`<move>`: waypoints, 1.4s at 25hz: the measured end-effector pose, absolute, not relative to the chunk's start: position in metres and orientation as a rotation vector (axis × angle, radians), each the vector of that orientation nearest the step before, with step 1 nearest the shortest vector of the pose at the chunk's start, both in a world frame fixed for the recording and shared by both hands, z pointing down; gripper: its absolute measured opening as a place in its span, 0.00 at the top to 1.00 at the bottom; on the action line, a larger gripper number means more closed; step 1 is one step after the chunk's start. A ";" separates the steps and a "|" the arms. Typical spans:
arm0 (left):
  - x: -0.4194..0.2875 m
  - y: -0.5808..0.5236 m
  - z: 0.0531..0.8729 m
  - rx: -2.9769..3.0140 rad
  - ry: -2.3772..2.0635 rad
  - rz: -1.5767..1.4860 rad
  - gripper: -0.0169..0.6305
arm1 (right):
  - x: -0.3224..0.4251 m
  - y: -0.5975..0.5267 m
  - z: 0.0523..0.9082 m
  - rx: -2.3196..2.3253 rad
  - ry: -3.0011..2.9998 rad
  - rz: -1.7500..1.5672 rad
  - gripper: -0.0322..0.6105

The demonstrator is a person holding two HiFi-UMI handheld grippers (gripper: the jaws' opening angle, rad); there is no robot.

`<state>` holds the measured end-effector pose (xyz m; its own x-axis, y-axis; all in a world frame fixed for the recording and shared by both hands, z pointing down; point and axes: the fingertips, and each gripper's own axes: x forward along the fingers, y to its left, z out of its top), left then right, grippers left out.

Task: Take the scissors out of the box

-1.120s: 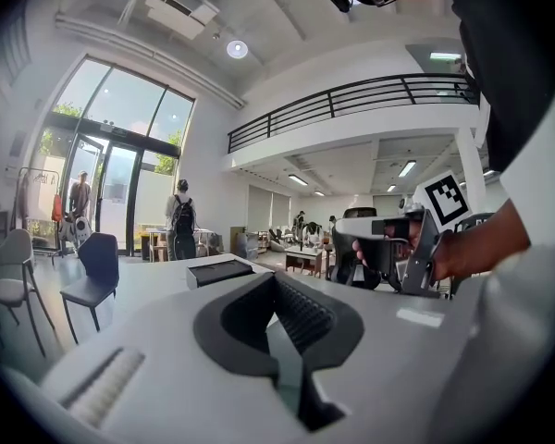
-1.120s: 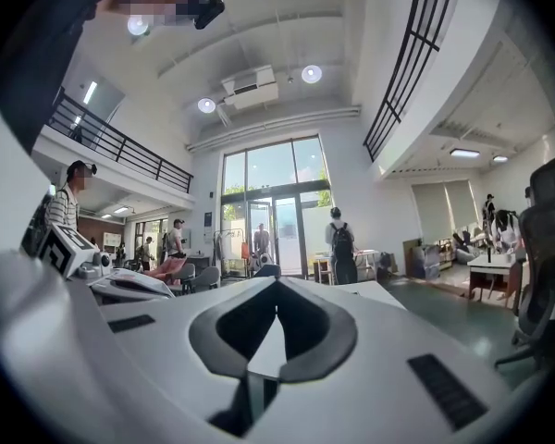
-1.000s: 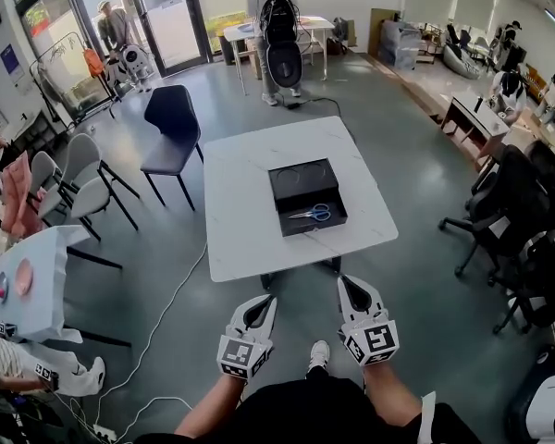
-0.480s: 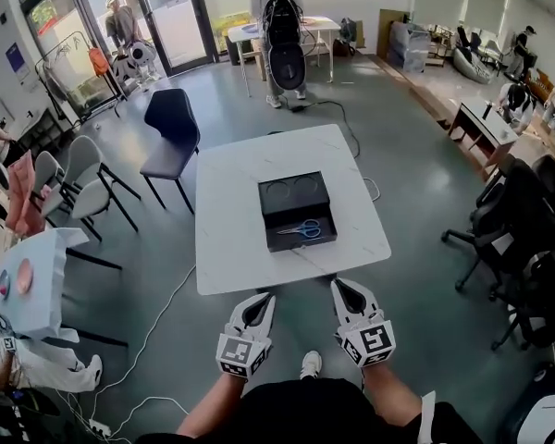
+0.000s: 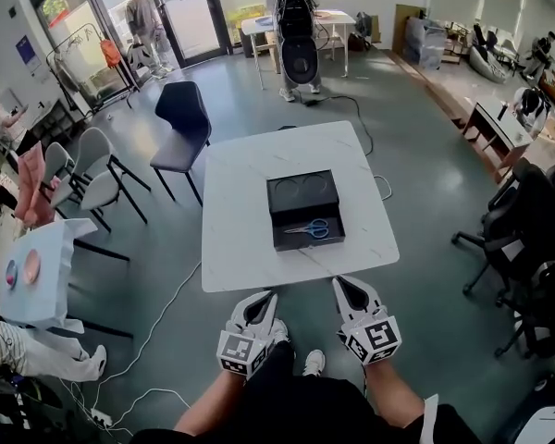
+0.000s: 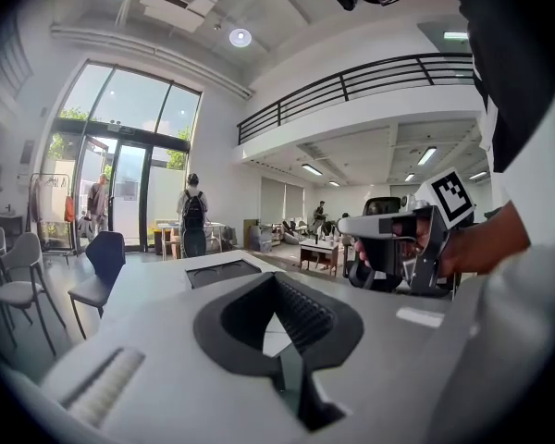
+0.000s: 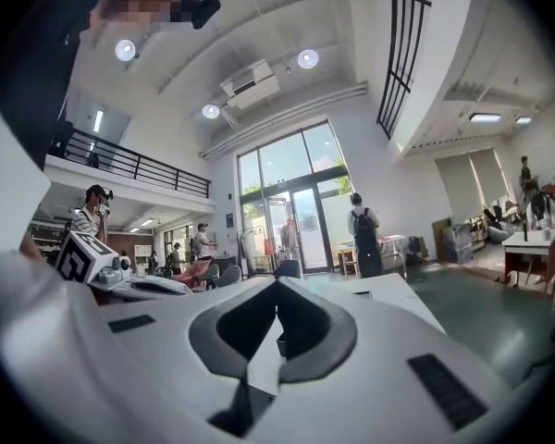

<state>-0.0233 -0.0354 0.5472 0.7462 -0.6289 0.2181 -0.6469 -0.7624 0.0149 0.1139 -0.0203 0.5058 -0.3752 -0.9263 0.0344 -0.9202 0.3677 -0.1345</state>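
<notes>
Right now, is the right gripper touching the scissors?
Apart. Head view: the right gripper hovers short of the table; the scissors lie in the box upon it.

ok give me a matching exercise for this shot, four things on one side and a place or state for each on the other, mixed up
Things:
1 scissors
2 black box
3 dark chair
4 left gripper

Places or states:
a on the white table
b jaws together, holding nothing
c on the floor by the table's far left corner
d in the box compartment nearer the person

Pairs: 1-d, 2-a, 3-c, 4-b
</notes>
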 end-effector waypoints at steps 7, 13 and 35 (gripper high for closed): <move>-0.018 -0.073 0.551 2.856 -1.023 0.285 0.96 | 0.114 -0.058 0.507 -1.732 2.606 -0.184 0.94; -0.023 -0.125 0.547 2.860 -1.024 0.261 0.96 | 0.105 -0.109 0.505 -1.725 2.659 -0.161 0.94; -0.058 -0.257 0.553 2.862 -1.030 0.249 0.96 | 0.076 -0.227 0.532 -1.768 2.801 -0.226 0.94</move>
